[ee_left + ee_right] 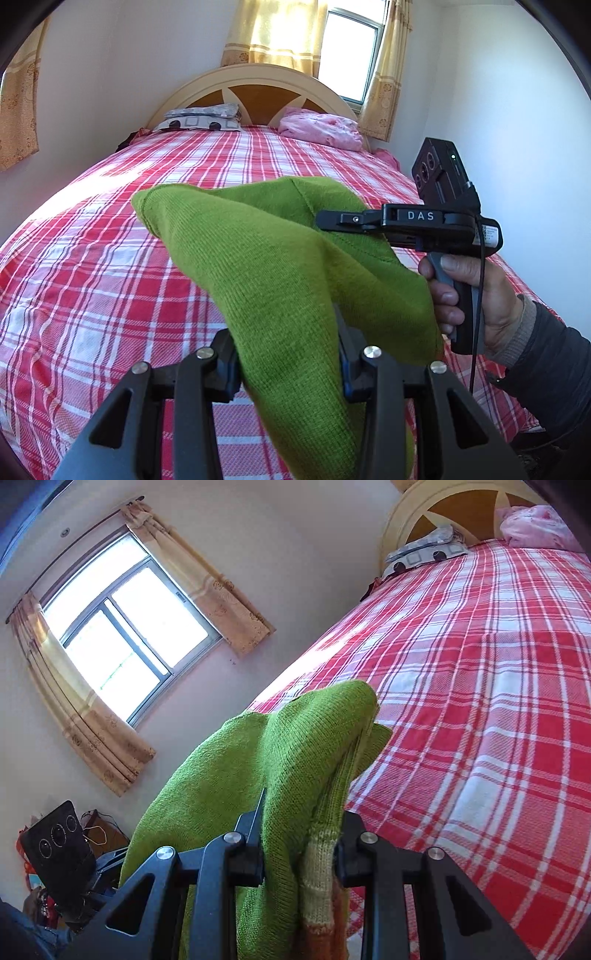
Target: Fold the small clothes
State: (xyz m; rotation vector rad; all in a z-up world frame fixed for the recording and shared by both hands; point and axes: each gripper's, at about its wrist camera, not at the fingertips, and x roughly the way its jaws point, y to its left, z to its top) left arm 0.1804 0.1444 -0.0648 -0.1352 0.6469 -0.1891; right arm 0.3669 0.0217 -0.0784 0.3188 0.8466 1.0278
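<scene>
Claw tips — hidden by sweater

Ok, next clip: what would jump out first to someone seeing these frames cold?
The bright green knit garment dominates both views, held up off the bed between the left gripper and the right gripper, each shut on it. Behind it spreads the red and white plaid bedspread, with a pink bundle and a grey patterned pillow at the headboard. A sunlit window with yellow curtains glows on the wall beside the bed.
</scene>
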